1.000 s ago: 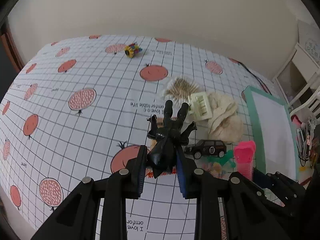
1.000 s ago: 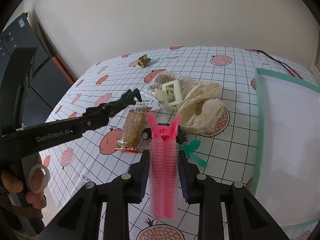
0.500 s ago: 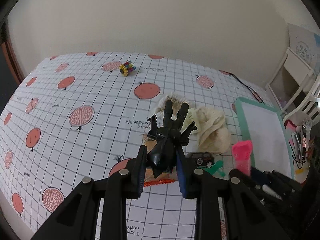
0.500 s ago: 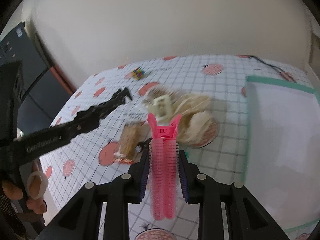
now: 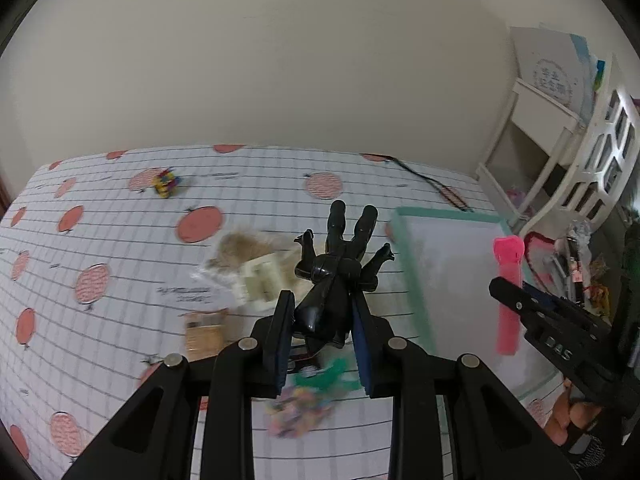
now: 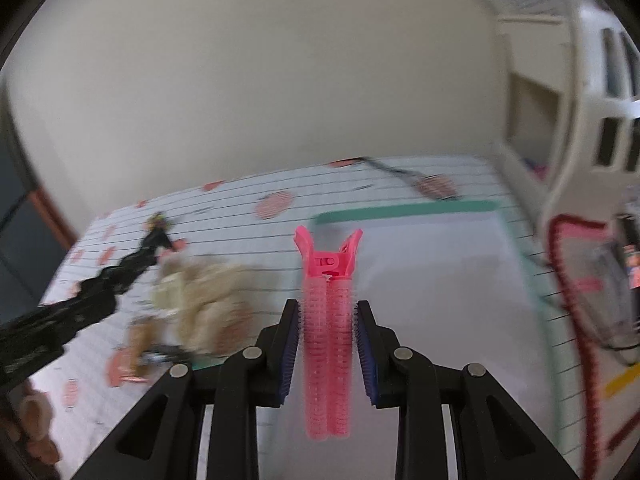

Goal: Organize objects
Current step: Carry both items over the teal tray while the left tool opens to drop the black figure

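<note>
A: Two items in hand, both lifted off the tablecloth [image 5: 120, 248]. Item one?

B: Left gripper [image 5: 323, 340], pads closed on a black toy figure [image 5: 334, 276]. Glossy plastic, clamped at the body, its two legs and spread arms pointing away from the camera. Held above the heap, it looks carried rather than being set down.

A: Item two?

B: Right gripper [image 6: 327, 344], pads pressed against a pink hair roller clip [image 6: 327, 328]. Twin bristled barrels, forked clip end pointing forward. It sits over the near part of a white tray [image 6: 440, 280] with a green rim, which I judge to be its destination.

A: Left on the cloth, nearer to farther?

B: Blurred pastel and green bits just below the figure, a snack packet [image 5: 203, 332], a cream hair claw [image 5: 262, 280] touching a beige bundle. Far corner: small multicoloured toy [image 5: 166, 184], well apart. A dark cable [image 5: 432, 184] trails off the far edge.
</note>
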`<state>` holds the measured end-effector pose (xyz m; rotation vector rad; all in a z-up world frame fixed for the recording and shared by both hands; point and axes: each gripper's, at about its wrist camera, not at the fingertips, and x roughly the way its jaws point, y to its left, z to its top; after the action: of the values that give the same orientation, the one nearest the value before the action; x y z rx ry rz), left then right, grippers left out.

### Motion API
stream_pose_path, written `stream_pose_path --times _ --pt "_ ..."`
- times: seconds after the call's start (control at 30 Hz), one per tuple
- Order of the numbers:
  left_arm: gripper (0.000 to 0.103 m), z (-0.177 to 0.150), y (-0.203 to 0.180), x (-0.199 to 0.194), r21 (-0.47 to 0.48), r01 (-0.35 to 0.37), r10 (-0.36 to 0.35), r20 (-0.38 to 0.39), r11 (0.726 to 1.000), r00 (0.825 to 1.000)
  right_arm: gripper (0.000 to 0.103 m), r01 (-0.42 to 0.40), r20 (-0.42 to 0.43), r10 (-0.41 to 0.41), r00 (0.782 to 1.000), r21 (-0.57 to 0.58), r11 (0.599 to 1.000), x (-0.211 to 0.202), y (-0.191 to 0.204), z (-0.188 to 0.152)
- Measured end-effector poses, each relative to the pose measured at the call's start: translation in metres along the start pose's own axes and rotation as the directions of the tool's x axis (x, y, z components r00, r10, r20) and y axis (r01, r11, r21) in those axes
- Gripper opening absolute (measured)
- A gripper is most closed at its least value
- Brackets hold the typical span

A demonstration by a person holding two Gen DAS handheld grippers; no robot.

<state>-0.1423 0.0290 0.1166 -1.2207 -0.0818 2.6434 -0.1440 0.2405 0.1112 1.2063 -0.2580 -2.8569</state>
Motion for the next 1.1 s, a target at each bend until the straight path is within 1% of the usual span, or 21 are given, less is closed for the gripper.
stream_pose_path --times 0.03,0.1,0.23,0.3,0.4,0.5,0.6,0.77,0.9,1.03,1.1 --pt "0.029 0.002 -0.009 0.002 0.006 0.008 -0.008 0.001 1.000 1.000 0.030 0.021 0.004 -0.021 1.000 0.008 1.000 0.000 -0.006 0.002" --pt "0.029 0.008 -0.028 0.008 0.035 0.012 -0.013 0.010 0.999 1.000 0.030 0.037 0.017 -0.037 0.999 0.038 0.999 -0.001 -0.018 0.006" --pt "0.029 0.018 -0.073 0.016 0.107 0.039 -0.045 0.057 0.993 0.997 0.030 0.063 0.051 -0.067 0.996 0.087 0.994 -0.010 -0.042 0.012" --pt "0.029 0.018 -0.093 0.025 0.138 0.034 -0.041 0.047 0.990 0.998 0.030 0.083 0.053 -0.088 0.995 0.105 0.991 -0.010 -0.052 0.012" --pt "0.029 0.018 -0.108 0.042 0.136 0.051 -0.055 0.023 0.989 0.998 0.030 0.127 0.030 -0.132 0.991 0.128 0.984 -0.006 -0.070 0.006" --pt "0.029 0.015 -0.121 0.054 0.140 0.055 -0.057 0.013 0.989 0.998 0.030 0.149 0.007 -0.152 0.988 0.164 0.975 0.000 -0.086 0.001" --pt "0.029 0.011 -0.129 0.066 0.131 0.077 -0.077 -0.007 0.988 0.997 0.030 0.169 -0.011 -0.170 0.985 0.183 0.969 0.003 -0.098 -0.002" --pt "0.029 0.001 -0.140 0.088 0.127 0.091 -0.085 -0.054 0.988 0.995 0.030 0.209 -0.057 -0.202 0.978 0.166 0.964 0.018 -0.104 -0.009" --pt "0.029 -0.006 -0.144 0.101 0.123 0.099 -0.088 -0.090 0.987 0.992 0.030 0.220 -0.079 -0.209 0.975 0.161 0.962 0.023 -0.109 -0.014" --pt "0.029 -0.011 -0.148 0.109 0.158 0.087 -0.071 -0.100 0.984 0.992 0.030 0.230 -0.092 -0.218 0.972 0.150 0.962 0.028 -0.110 -0.018" --pt "0.029 -0.014 -0.148 0.111 0.166 0.095 -0.078 -0.107 0.982 0.991 0.030 0.233 -0.101 -0.220 0.970 0.143 0.962 0.031 -0.110 -0.020"
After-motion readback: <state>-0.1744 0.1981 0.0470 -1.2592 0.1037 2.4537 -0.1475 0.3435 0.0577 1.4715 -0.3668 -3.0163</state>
